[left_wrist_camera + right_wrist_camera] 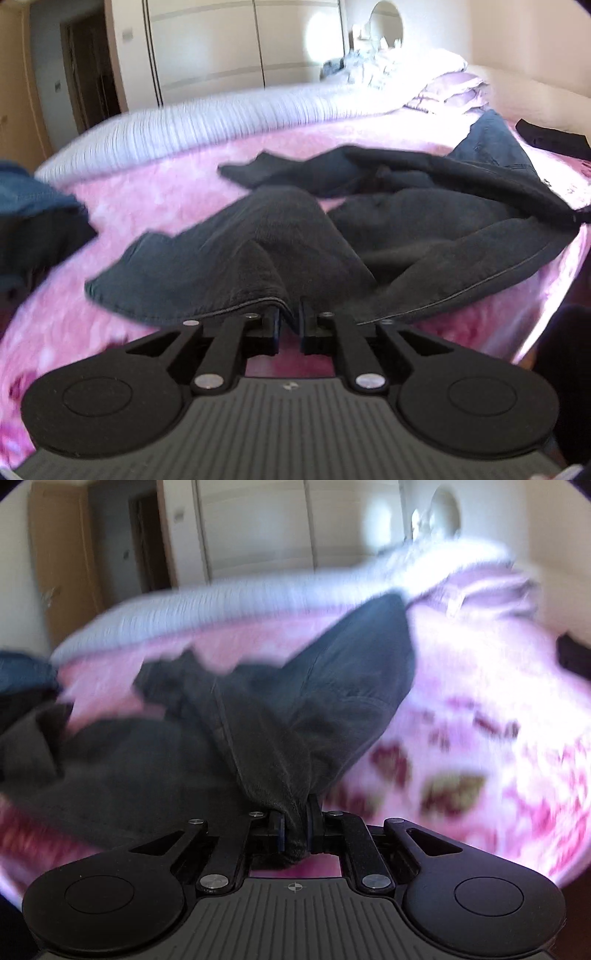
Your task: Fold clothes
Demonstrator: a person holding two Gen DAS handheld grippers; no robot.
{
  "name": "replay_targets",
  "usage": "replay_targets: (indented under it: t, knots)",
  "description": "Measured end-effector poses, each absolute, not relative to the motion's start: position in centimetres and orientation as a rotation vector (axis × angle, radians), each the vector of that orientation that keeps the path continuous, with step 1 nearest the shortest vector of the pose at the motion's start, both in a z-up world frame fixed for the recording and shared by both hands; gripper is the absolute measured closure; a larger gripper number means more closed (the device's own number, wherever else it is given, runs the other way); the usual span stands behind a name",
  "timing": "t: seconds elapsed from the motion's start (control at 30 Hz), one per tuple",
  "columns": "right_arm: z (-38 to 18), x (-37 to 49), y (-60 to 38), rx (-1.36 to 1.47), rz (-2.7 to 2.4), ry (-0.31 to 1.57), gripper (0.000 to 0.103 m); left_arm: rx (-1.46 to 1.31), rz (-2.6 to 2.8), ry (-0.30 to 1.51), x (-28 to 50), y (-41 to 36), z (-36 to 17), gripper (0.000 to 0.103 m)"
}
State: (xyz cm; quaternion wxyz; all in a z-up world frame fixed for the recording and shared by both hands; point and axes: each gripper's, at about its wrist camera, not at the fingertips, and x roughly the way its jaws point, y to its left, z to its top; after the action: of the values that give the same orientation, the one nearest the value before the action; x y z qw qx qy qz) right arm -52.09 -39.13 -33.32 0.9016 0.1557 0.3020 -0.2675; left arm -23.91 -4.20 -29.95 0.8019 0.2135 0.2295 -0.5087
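A dark grey garment (388, 229) lies crumpled across a pink bed cover (166, 192). My left gripper (290, 319) is shut on its hemmed near edge. In the right wrist view the same garment (258, 731) rises in a bunch from my right gripper (295, 830), which is shut on a gathered fold of it. The cloth is stretched between the two grippers and partly lifted off the pink bed cover (480, 720). Both views are blurred by motion.
A blue denim piece (29, 199) lies at the left edge of the bed. Another blue garment (495, 144) and a black item (550, 138) lie at the far right. A white ribbed quilt (221, 118) and lilac pillows (454, 90) sit at the back. Wardrobe doors stand behind.
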Motion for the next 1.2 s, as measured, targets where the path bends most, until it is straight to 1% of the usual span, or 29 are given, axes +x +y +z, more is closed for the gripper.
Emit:
replay_targets:
  t: [0.03,0.13,0.2,0.23,0.27,0.33,0.4,0.47,0.5,0.57,0.6,0.67,0.77,0.87,0.93,0.97,1.0,1.03,1.07,1.2]
  knots:
    - [-32.9,-52.4,-38.8,0.307,-0.541,0.642,0.089,0.459,-1.102,0.498,-24.0,-3.7,-29.5,0.093]
    - [-30.9,-53.3,-37.9,0.260,-0.496,0.676,0.081,0.502,-1.151,0.505,-24.3,-2.9,-28.6,0.092]
    - [-29.5,-53.7,-37.2,0.230,-0.465,0.669,0.075,0.536,-1.186,0.507,-24.6,-2.5,-28.1,0.089]
    - [-28.8,-53.9,-36.9,0.215,-0.449,0.658,0.066,0.557,-1.202,0.509,-24.6,-2.4,-27.9,0.082]
    - [-28.2,-53.7,-36.7,0.197,-0.431,0.647,0.049,0.592,-1.219,0.513,-24.7,-2.4,-27.8,0.075]
    - [-27.3,-51.7,-37.1,0.143,-0.385,0.625,0.031,0.653,-1.221,0.510,-24.9,-2.1,-27.6,0.075]
    - [-26.5,-49.7,-37.5,0.089,-0.339,0.603,0.030,0.655,-1.210,0.521,-24.6,-1.1,-27.1,0.075]
    - [-25.7,-47.6,-37.9,0.035,-0.293,0.580,0.029,0.638,-1.179,0.526,-23.5,-0.2,-26.5,0.070]
    - [-25.4,-46.3,-38.2,0.008,-0.271,0.576,0.029,0.630,-1.158,0.525,-22.8,0.1,-26.2,0.068]
    - [-25.9,-41.9,-39.5,-0.047,-0.234,0.606,0.029,0.607,-1.120,0.525,-21.2,0.3,-25.6,0.061]
    - [-26.3,-39.7,-40.2,-0.070,-0.214,0.626,0.029,0.592,-1.110,0.527,-20.2,-0.2,-25.4,0.059]
    - [-27.2,-35.1,-41.6,-0.078,-0.164,0.687,0.029,0.565,-1.110,0.519,-18.0,-1.9,-25.2,0.050]
    - [-28.9,-28.8,-44.9,-0.011,-0.112,0.784,0.029,0.529,-1.114,0.510,-14.9,-4.4,-24.9,0.046]
    - [-31.0,-24.5,-47.6,-0.012,-0.109,0.870,0.029,0.527,-1.131,0.520,-12.3,-7.5,-25.5,0.045]
    - [-32.5,-22.3,-49.1,0.054,-0.065,0.942,0.029,0.525,-1.135,0.521,-10.9,-9.4,-26.0,0.045]
    - [-33.2,-21.7,-49.8,0.104,-0.039,0.965,0.033,0.515,-1.134,0.524,-10.4,-10.2,-26.0,0.045]
    - [-33.5,-21.5,-50.3,0.141,-0.028,0.973,0.043,0.498,-1.136,0.526,-10.1,-10.7,-26.0,0.045]
    - [-33.7,-21.4,-50.7,0.173,-0.017,0.975,0.082,0.482,-1.141,0.523,-9.9,-11.0,-25.9,0.045]
    - [-33.3,-21.7,-50.6,0.180,-0.010,0.956,0.089,0.470,-1.144,0.516,-9.8,-11.3,-25.6,0.045]
    - [-29.1,-24.9,-46.6,0.012,0.010,0.796,0.091,0.454,-1.126,0.435,-10.0,-11.3,-23.6,0.045]
